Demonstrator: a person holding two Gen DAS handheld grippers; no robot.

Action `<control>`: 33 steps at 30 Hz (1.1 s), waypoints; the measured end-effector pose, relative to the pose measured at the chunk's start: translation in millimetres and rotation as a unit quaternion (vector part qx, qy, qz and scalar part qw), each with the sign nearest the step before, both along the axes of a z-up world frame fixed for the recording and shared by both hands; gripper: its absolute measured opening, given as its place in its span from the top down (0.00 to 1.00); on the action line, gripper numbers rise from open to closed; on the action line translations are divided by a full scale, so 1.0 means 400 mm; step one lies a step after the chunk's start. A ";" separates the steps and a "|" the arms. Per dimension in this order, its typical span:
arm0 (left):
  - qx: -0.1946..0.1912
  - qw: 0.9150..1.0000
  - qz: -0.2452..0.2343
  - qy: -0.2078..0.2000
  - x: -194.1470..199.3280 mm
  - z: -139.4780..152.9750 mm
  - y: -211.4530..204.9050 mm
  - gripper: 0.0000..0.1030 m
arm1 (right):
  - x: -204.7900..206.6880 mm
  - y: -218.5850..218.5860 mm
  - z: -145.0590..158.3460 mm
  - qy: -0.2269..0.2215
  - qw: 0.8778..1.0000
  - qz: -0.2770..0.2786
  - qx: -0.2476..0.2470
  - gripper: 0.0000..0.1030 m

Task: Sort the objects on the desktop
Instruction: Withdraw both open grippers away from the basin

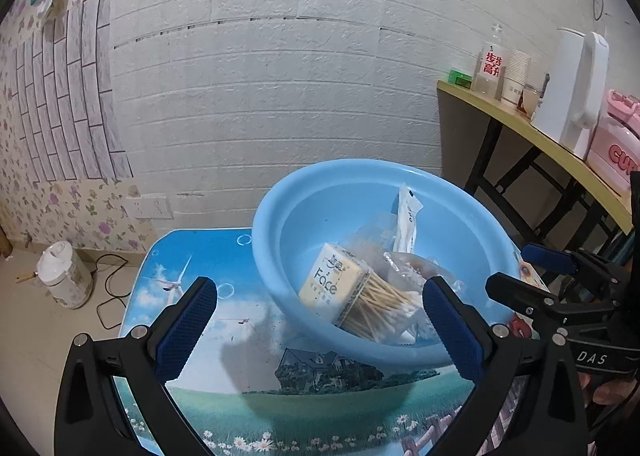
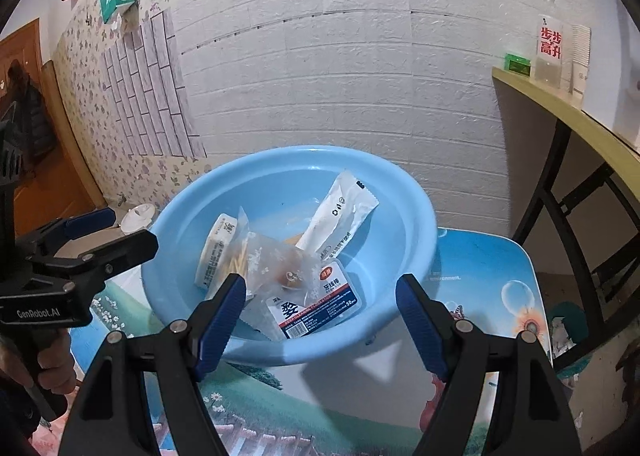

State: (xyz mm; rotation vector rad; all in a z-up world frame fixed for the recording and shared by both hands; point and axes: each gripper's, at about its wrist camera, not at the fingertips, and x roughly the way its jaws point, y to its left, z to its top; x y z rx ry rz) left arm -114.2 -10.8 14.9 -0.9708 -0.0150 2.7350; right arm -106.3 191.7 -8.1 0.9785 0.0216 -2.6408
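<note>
Both claws are seen spread wide with nothing between the pads: the right gripper [image 2: 320,316] at lower centre of its own view, the left gripper [image 1: 320,330] at lower centre of the other. Just beyond the right fingers, the floss-pick packet [image 2: 316,302] is found nearest, at the front wall of the blue basin [image 2: 416,212], its long axis slanting up to the right of the frame. Beside it, toward the left gripper's side, the cotton swabs [image 1: 380,308] and tissue pack [image 1: 332,276] are seen. Farthest back, the white sachet [image 2: 340,212] is leaned. The right gripper is judged better placed for the floss packet.
</note>
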 end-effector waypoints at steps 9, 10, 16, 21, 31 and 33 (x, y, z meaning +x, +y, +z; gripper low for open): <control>-0.016 1.000 -0.003 -0.006 0.034 0.015 0.027 0.00 | 0.028 0.005 0.026 -0.014 1.000 -0.010 0.001 0.23; -0.014 1.000 -0.001 -0.009 0.037 0.016 0.028 0.00 | 0.032 0.009 0.028 -0.015 1.000 -0.011 0.001 0.23; -0.019 0.999 0.009 -0.025 0.056 0.010 0.038 0.00 | 0.054 0.040 0.031 -0.039 0.998 -0.039 0.002 0.23; -0.027 0.999 0.013 -0.036 0.075 0.005 0.053 0.00 | 0.079 0.063 0.031 -0.050 0.997 -0.052 0.000 0.23; -0.032 0.998 0.015 -0.046 0.120 0.006 0.065 0.00 | 0.127 0.083 0.040 -0.061 0.996 -0.065 0.001 0.23; -0.035 0.998 0.025 -0.048 0.131 0.002 0.062 0.00 | 0.135 0.086 0.039 -0.065 0.996 -0.067 0.001 0.23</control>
